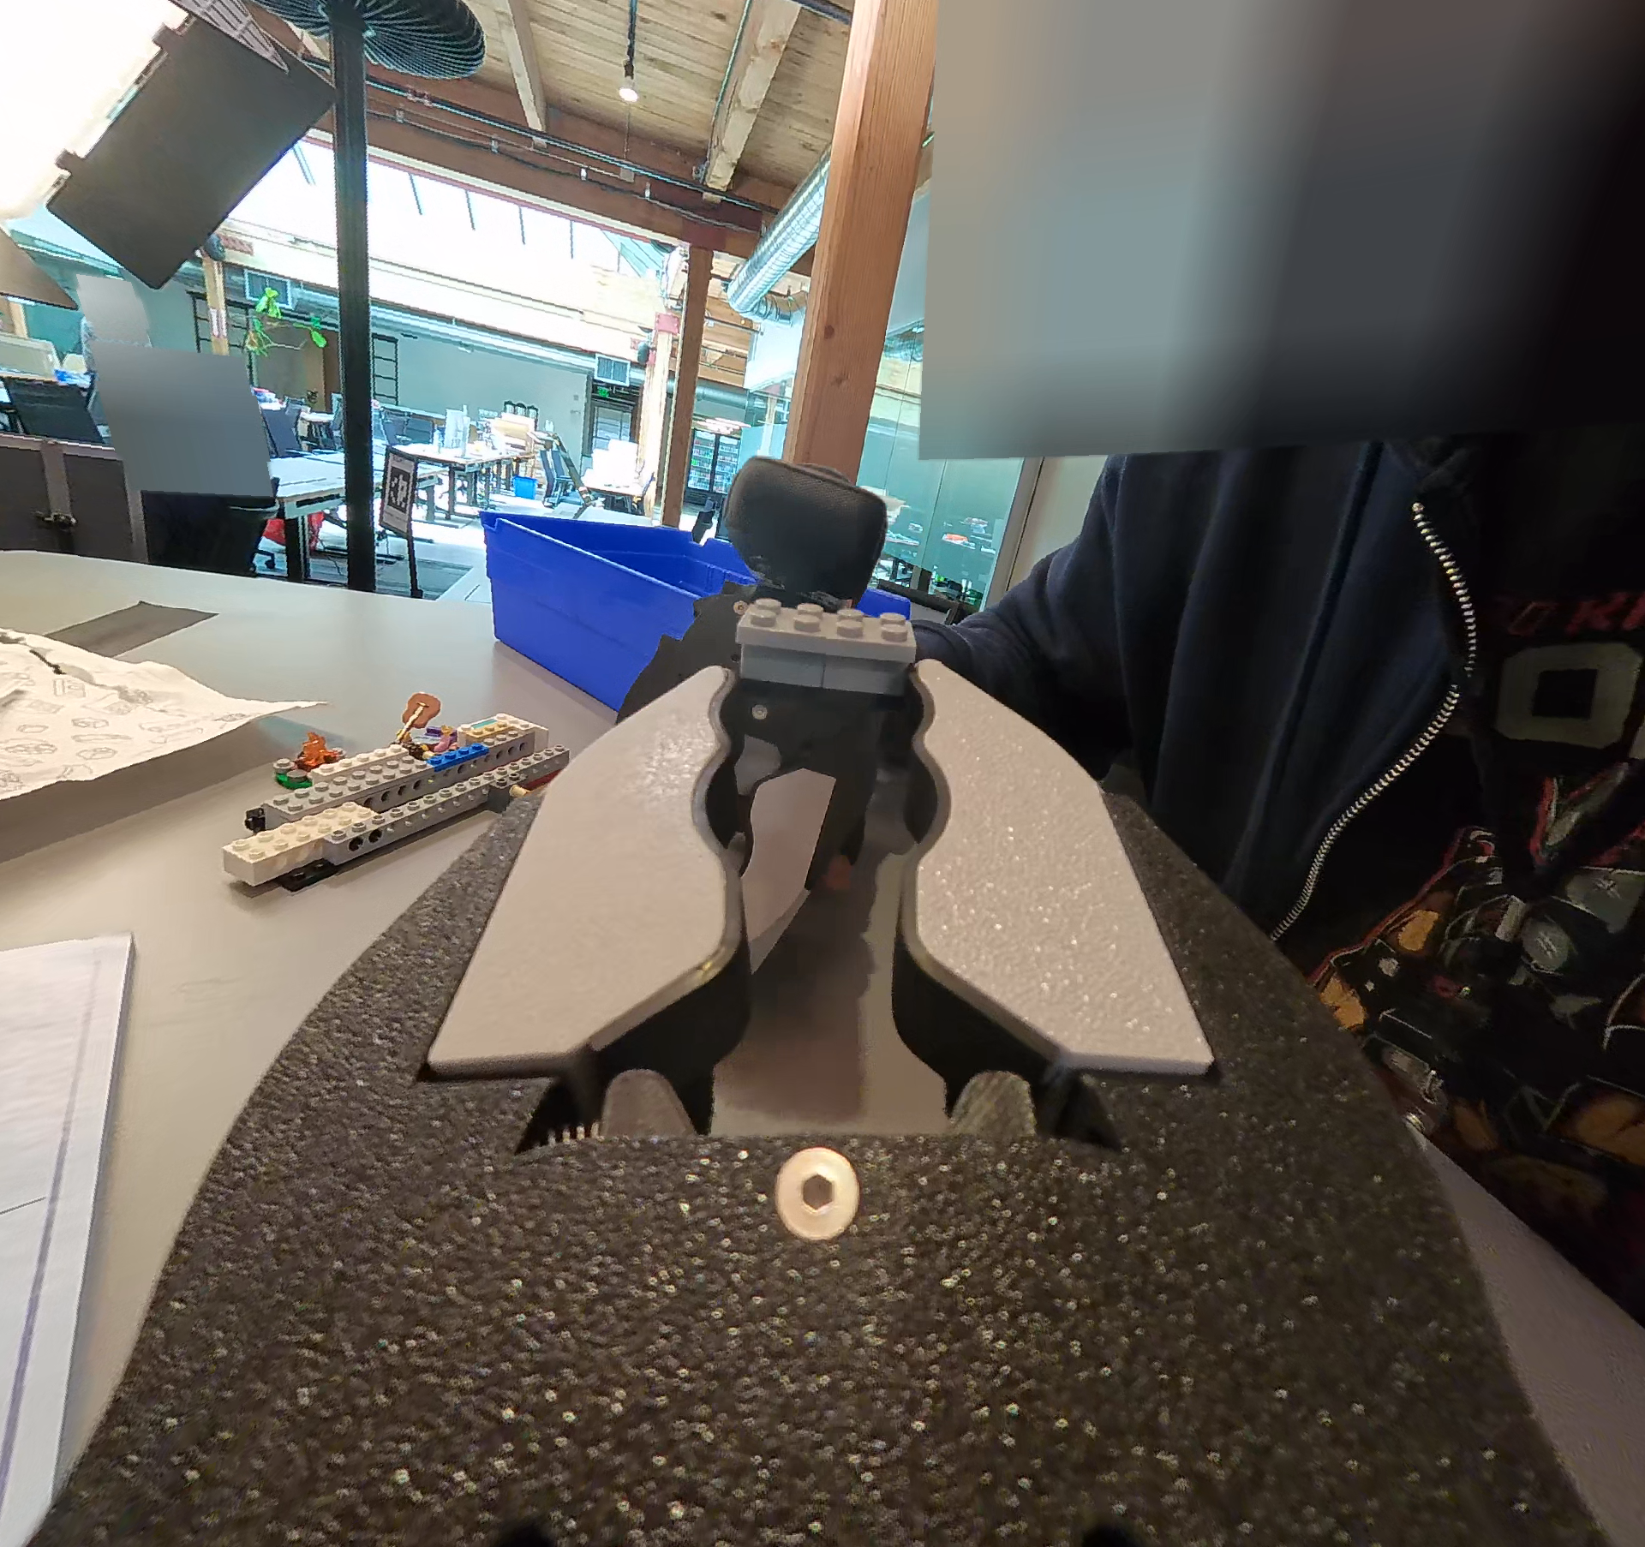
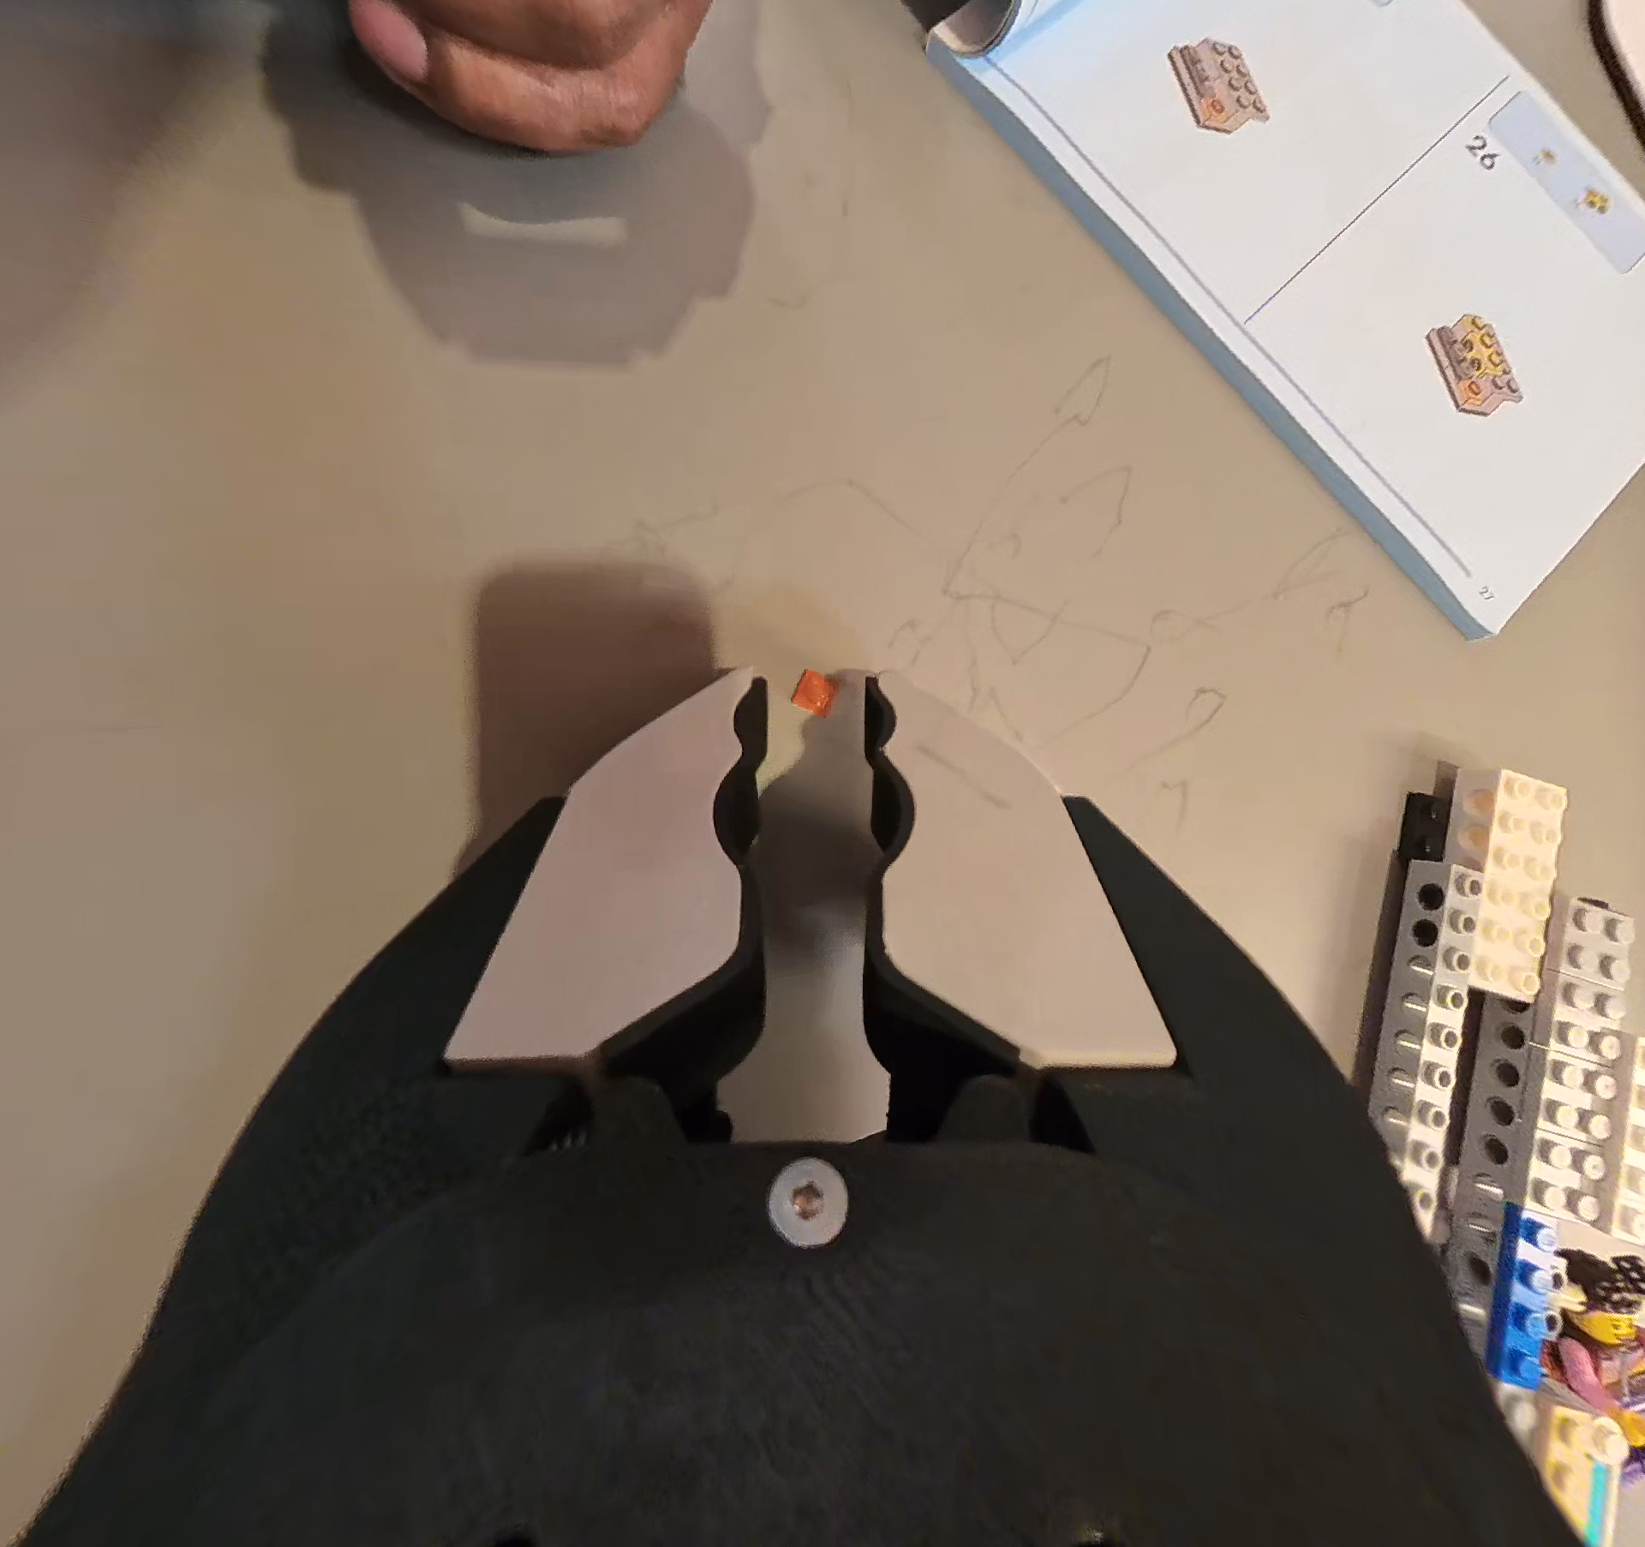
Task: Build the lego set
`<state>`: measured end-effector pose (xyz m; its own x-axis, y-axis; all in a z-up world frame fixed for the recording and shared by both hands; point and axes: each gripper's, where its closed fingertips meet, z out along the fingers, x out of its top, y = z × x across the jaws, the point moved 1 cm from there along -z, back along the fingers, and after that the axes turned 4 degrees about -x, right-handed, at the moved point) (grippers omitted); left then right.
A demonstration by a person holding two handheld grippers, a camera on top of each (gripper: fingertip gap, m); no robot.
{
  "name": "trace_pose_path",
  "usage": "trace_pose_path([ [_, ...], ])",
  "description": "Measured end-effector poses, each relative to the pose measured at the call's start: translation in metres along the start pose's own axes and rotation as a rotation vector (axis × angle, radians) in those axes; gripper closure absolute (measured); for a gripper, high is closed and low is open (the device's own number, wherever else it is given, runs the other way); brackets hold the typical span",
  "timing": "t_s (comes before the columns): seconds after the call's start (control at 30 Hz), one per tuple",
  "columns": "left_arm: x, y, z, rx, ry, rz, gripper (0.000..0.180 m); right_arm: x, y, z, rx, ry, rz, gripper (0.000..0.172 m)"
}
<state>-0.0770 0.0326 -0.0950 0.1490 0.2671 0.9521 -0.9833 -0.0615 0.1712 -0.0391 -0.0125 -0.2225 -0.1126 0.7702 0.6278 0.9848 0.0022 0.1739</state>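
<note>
Right wrist view: right tongs (image 2: 812,684) hang open over the tabletop (image 2: 445,481), a tiny orange piece (image 2: 814,693) lying loose between the tips. Centre on it before squeezing. Farther off, left tongs (image 1: 826,685) clamp a grey brick stack (image 1: 826,654).

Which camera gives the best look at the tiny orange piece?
The right wrist view: the orange piece lies on the table between the right gripper's open fingertips, untouched. The left wrist view gives only an orange glimpse behind its fingers.
</note>
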Motion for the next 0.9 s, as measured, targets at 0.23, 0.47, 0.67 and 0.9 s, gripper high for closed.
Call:
trace_pose_path([
  [0.23, 0.001, 0.001, 0.0, -0.011, 0.011, 0.007, 0.147, -0.002, 0.0, 0.001, -0.005, -0.025, 0.023, 0.164],
  [0.47, 0.008, 0.004, -0.001, -0.044, 0.047, 0.053, 0.147, 0.033, 0.012, -0.03, 0.041, 0.136, 0.041, 0.164],
  [0.67, 0.009, 0.005, -0.001, -0.057, 0.058, 0.071, 0.147, 0.114, 0.015, -0.094, 0.13, 0.399, 0.026, 0.164],
  [0.9, 0.012, 0.009, 0.0, -0.066, 0.074, 0.09, 0.147, 0.159, 0.002, -0.118, 0.198, 0.427, -0.016, 0.165],
])
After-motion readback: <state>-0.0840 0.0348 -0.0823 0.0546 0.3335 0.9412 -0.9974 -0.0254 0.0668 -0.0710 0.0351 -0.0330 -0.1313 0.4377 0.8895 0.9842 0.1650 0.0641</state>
